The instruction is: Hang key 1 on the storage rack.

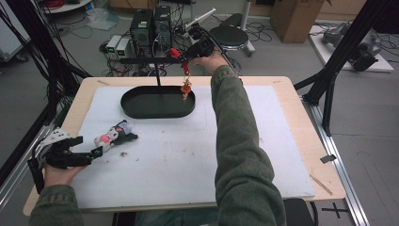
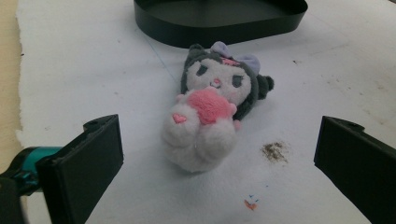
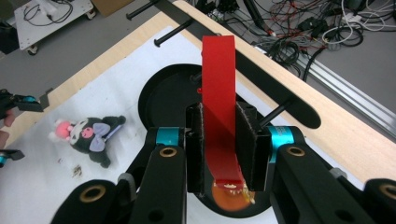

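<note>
Right gripper view shows the right gripper (image 3: 219, 140) clamped on a red strap (image 3: 218, 84) above the black tray (image 3: 156, 93), while the left gripper (image 2: 219, 154) gapes before the plush toy (image 2: 212, 112).

Light wood tabletop (image 1: 291, 84) covered by a white sheet (image 1: 188, 155). On the sheet: black oval tray (image 1: 141, 109) with upright stand at far centre, plush toy (image 1: 115, 134) lying near left, small brown stain (image 2: 275, 151) just beside it.
</note>
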A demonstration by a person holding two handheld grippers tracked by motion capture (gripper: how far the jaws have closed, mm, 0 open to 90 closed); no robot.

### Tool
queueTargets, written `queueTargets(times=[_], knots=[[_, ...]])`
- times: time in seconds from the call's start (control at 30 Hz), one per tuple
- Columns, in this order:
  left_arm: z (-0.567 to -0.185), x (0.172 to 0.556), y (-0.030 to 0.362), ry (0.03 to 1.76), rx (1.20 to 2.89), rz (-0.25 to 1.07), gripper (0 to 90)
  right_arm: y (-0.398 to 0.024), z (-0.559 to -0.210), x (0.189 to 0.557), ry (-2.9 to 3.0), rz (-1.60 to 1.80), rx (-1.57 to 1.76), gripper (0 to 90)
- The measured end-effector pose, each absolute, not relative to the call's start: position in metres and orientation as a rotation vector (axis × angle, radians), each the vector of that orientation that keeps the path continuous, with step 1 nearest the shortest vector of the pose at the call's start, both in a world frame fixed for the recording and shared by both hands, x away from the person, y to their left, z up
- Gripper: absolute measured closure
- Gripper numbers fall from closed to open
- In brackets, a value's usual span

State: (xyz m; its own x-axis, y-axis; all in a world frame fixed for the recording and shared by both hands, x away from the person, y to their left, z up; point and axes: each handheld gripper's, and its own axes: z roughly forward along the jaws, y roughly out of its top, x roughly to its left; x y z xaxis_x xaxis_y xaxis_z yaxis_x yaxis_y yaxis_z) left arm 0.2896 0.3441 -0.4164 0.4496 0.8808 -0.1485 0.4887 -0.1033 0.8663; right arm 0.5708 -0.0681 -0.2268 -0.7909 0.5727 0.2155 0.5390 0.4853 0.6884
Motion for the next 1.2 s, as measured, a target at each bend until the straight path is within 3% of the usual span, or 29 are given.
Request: queueTargets(times=[1.2], knots=[[-0.417, 0.297, 0.344, 1.178, 1.746, 0.522, 1.7, -0.044, -0.218, 0.606, 2.569, 1.211, 1.049, 74.4]])
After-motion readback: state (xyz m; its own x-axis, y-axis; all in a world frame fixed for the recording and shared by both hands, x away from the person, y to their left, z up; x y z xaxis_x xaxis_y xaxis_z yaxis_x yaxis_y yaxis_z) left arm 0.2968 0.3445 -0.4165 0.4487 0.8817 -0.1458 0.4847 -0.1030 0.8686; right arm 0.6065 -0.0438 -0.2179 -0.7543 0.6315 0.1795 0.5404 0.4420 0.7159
